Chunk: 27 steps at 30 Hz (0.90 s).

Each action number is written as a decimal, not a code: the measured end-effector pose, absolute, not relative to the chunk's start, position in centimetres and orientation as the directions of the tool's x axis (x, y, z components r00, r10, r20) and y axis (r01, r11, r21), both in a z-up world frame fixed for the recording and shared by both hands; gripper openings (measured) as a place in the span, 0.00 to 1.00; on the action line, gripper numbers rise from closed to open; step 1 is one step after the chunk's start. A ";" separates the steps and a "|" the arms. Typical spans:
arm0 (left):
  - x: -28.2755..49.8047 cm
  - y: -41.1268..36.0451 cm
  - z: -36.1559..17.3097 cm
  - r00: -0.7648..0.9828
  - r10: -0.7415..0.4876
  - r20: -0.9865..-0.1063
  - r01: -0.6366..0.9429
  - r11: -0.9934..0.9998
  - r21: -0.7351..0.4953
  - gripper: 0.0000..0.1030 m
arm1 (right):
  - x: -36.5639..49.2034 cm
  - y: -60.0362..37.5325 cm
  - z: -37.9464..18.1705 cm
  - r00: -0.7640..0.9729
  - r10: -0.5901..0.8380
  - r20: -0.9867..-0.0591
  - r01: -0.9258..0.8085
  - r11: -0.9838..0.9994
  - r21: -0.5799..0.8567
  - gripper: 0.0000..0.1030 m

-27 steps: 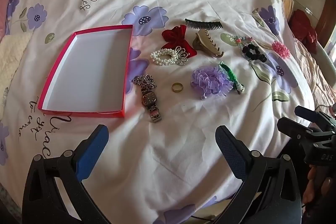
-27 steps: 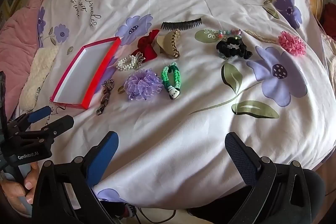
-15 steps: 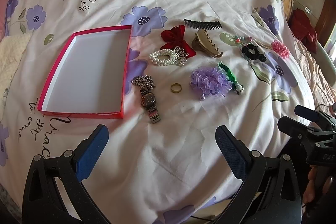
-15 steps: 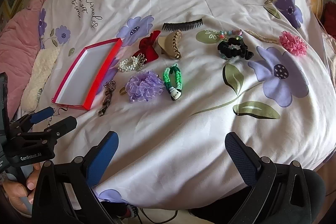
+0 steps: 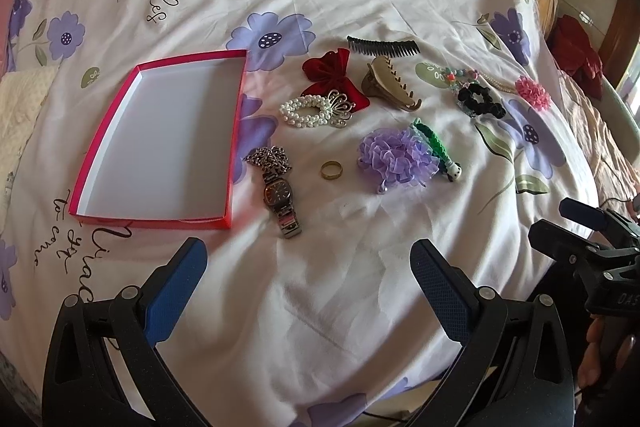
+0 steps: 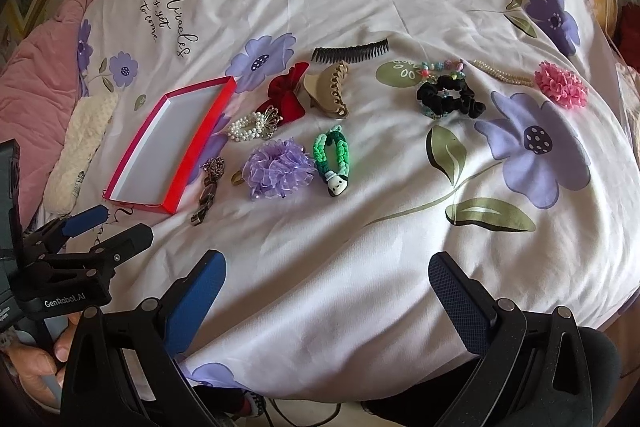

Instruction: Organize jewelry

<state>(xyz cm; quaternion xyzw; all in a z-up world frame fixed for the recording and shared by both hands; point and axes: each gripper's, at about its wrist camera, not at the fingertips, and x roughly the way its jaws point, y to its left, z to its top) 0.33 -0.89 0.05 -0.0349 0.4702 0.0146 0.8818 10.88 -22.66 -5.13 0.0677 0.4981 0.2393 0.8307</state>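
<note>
An empty red box [image 5: 236,115] [image 6: 208,131] with a white inside lies on the flowered bedsheet at left. Right of it lie a silver watch [image 5: 282,197] [image 6: 206,193], a gold ring [image 5: 331,171], a pearl bracelet [image 5: 308,111] [image 6: 248,127], a red bow [image 5: 332,75], a beige claw clip [image 5: 390,87] [image 6: 332,93], a black comb [image 5: 384,47], a purple scrunchie [image 5: 396,157] [image 6: 278,169] and a green braided charm [image 6: 332,159]. My left gripper [image 5: 308,263] is open and empty, near the watch. My right gripper [image 6: 326,277] is open and empty, above bare sheet.
Further right lie a black scrunchie [image 6: 448,99], a bead string [image 6: 440,67], a pearl strand [image 6: 502,75] and a pink flower [image 6: 560,85]. A pink blanket [image 6: 36,67] and cream cloth [image 6: 80,147] lie at the left. The bed's front edge runs just below both grippers.
Both grippers have shifted slightly; the views have drifted a little. Nothing on the bed has moved, and both grippers stay open.
</note>
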 end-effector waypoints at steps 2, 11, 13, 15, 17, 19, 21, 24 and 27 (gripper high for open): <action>0.3 -0.9 0.0 0.553 -0.011 -0.833 -0.059 0.997 -0.053 0.99 | 10.9 -22.8 -5.1 0.393 0.465 -0.793 -0.330 0.876 0.350 0.99; 1.1 -1.4 -0.3 0.558 0.003 -0.830 -0.051 0.998 -0.031 0.99 | 11.4 -23.0 -5.4 0.385 0.476 -0.791 -0.323 0.872 0.368 0.99; 1.2 -1.4 -0.4 0.550 0.003 -0.835 -0.052 0.998 -0.030 0.99 | 11.5 -23.1 -5.5 0.383 0.479 -0.790 -0.320 0.871 0.373 0.99; 1.3 -1.3 -0.6 0.533 -0.011 -0.846 -0.052 0.998 -0.045 0.99 | 11.6 -23.2 -5.6 0.381 0.479 -0.791 -0.319 0.871 0.373 0.99; 1.4 -1.2 -0.7 0.523 -0.005 -0.852 -0.052 0.998 -0.037 0.99 | 11.7 -23.2 -5.6 0.381 0.482 -0.789 -0.320 0.869 0.377 0.99; 1.6 -1.2 -0.9 0.513 -0.007 -0.858 -0.052 0.998 -0.039 0.99 | 11.8 -23.3 -5.7 0.383 0.484 -0.787 -0.318 0.869 0.380 0.99; 1.8 -1.1 -1.0 0.519 -0.009 -0.855 -0.047 0.998 -0.039 0.99 | 11.9 -23.4 -5.8 0.381 0.492 -0.783 -0.315 0.865 0.390 0.99; 2.1 -0.9 -1.2 0.529 -0.050 -0.847 -0.033 0.996 -0.080 0.99 | 12.3 -23.8 -6.2 0.380 0.501 -0.777 -0.304 0.861 0.407 0.99; 2.7 -1.0 -1.4 0.527 -0.055 -0.848 -0.025 0.996 -0.080 0.99 | 12.6 -24.0 -6.3 0.388 0.509 -0.769 -0.299 0.858 0.417 0.99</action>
